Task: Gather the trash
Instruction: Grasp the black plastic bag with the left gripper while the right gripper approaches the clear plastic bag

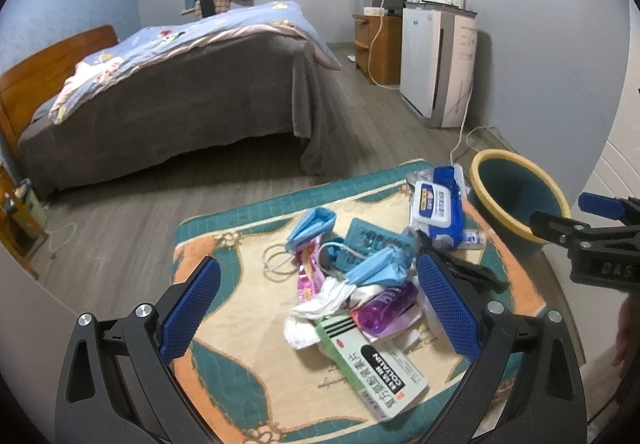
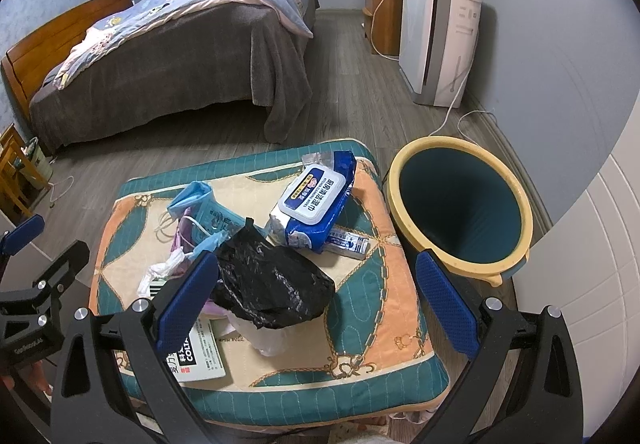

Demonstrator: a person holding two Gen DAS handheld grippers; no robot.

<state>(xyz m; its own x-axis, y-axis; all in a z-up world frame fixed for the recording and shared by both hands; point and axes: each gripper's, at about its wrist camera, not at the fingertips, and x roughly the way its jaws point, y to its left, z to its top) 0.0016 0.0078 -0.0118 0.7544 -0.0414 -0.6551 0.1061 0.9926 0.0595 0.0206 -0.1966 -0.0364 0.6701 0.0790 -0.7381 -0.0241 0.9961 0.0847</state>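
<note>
Patterned cushion (image 2: 384,244) strewn with trash, bin (image 2: 460,212) beside, bedroom floor, both tongs wide

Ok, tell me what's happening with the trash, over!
Left gripper open, right gripper open, both empty. Trash pile on cushion: black plastic bag, wet wipes pack, medicine box. Bin empty beside cushion, path clear.

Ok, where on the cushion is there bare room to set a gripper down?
Bare patches: the near right corner of the cushion, between the black bag and the bin, and the left edge beyond the masks. The middle, around the wipes pack and medicine box, is crowded.
</note>
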